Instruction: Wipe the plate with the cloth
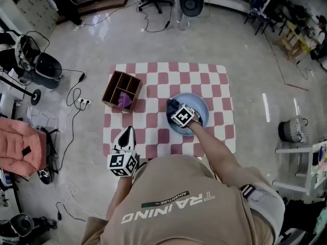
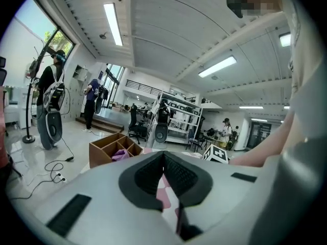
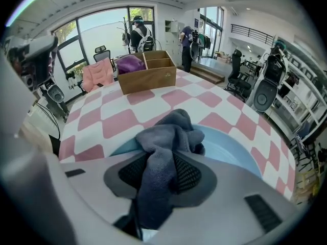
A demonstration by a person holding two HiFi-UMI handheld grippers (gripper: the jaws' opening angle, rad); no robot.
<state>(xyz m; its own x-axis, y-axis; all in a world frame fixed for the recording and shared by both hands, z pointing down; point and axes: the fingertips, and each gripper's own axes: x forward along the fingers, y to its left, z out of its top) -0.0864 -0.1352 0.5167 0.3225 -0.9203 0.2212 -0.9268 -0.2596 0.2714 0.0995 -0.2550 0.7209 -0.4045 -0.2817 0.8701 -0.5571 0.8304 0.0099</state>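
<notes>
A pale blue plate lies on the pink-and-white checked table, right of centre. My right gripper points steeply down over the plate's left part and is shut on a dark grey-blue cloth. In the right gripper view the cloth is bunched between the pads and rests on the plate. My left gripper sits over the table's near left edge, away from the plate. In the left gripper view its jaws are shut with nothing between them.
A wooden divided box with a purple cloth in it stands at the table's left side. Cables, a power strip and a round grey device lie on the floor to the left. People stand far off.
</notes>
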